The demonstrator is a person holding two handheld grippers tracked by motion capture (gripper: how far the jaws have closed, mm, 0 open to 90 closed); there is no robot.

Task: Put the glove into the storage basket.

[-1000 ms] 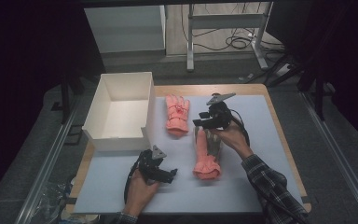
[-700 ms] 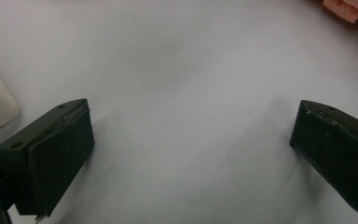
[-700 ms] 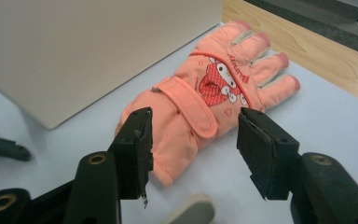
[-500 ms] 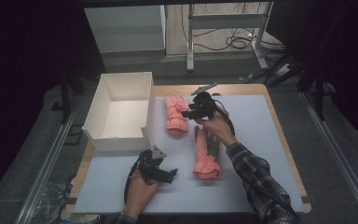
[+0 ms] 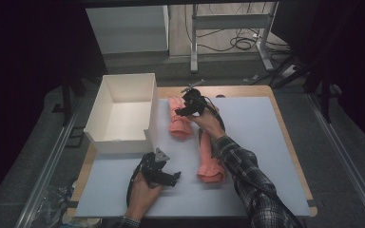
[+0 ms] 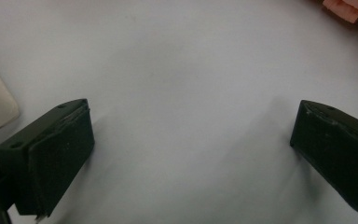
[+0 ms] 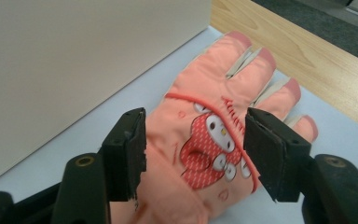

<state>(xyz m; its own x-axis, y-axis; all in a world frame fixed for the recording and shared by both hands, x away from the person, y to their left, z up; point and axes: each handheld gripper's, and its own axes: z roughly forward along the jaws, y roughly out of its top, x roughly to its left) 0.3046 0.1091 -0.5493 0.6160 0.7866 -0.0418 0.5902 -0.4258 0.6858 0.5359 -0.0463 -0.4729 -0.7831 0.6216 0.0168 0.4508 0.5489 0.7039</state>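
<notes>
The salmon-pink padded fabric glove with a cartoon patch on its back (image 7: pixel 214 154) lies flat on the pale grey worktop (image 5: pixel 266 142), just beside the right wall of the open white rectangular cardboard box (image 5: pixel 123 111), its fingers pointing away from the person. The right gripper (image 5: pixel 186 108) hovers over the glove, released; its jaws have just been opening and now straddle the glove's back without pressing on it. The risk from here is a shallow pinch: if the jaws close on the puffy top layer alone, the fabric may slip out on lifting. Drifting toward the box could also knock a jaw against the box wall. A second pink glove (image 5: pixel 210 164) lies near, on the person's side of the first, under the right forearm, and the sleeve may drag it. The left gripper (image 5: pixel 164 176) rests on the worktop below the box, spread wide and empty.
</notes>
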